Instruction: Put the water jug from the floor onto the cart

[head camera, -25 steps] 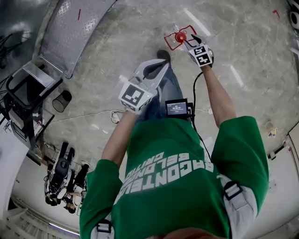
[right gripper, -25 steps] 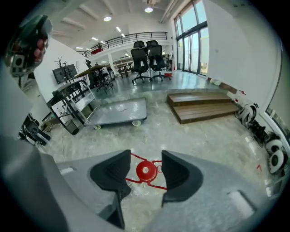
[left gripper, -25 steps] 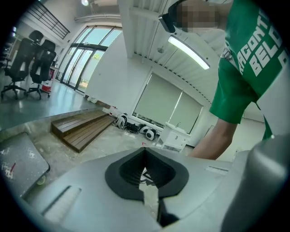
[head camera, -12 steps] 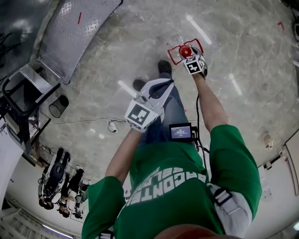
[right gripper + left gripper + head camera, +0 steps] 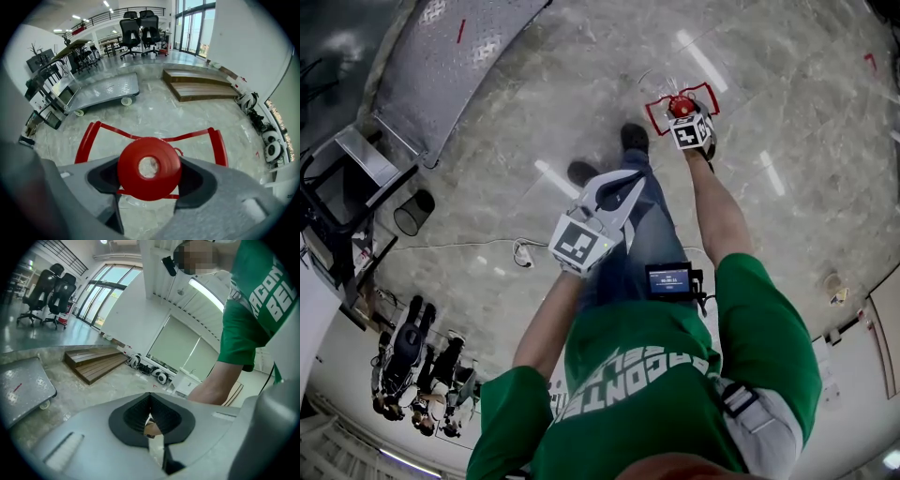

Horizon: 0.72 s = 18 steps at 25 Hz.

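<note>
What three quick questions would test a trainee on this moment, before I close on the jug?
1. True or false: the water jug already sits on the cart.
2. Which gripper hangs over the red cap: A, left gripper; B, right gripper?
3. Fill in: the left gripper's jaws are ___.
Key: 1 false, it stands on the floor. 2 B; its jaws have just been opening, with the cap between them, not gripped. 3 together, with nothing held.

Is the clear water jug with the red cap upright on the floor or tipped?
Upright: the clear water jug stands on the marble floor, its round red cap facing straight up.
</note>
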Each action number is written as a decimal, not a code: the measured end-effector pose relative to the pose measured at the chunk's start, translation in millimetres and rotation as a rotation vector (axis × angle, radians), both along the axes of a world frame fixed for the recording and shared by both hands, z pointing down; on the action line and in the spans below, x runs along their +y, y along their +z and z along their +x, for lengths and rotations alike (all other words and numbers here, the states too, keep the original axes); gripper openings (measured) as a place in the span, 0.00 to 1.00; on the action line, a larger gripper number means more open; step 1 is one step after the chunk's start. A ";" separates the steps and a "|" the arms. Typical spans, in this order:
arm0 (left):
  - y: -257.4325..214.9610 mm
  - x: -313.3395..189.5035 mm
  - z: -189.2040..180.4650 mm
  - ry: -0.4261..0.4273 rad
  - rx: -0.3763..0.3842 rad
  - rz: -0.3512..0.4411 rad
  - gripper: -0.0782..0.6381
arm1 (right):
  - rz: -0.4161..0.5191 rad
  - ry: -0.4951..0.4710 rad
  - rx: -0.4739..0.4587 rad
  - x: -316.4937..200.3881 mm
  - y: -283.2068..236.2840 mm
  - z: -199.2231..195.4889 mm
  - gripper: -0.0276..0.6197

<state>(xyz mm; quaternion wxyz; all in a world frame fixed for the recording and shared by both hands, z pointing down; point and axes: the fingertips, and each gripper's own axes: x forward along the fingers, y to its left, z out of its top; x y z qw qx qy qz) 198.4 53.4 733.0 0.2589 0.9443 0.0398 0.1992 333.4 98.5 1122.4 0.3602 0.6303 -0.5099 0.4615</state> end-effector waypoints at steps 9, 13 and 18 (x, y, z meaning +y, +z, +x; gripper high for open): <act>-1.8 -8.5 -6.9 -0.023 0.012 0.008 0.13 | 0.011 0.047 -0.001 -2.9 -18.9 17.5 0.51; -11.8 -5.5 -9.4 -0.021 0.024 0.010 0.13 | 0.063 0.032 0.008 -11.1 -54.9 22.5 0.51; -41.6 -8.9 -14.0 -0.029 0.054 0.055 0.13 | 0.118 -0.019 0.026 -15.6 -122.8 30.0 0.51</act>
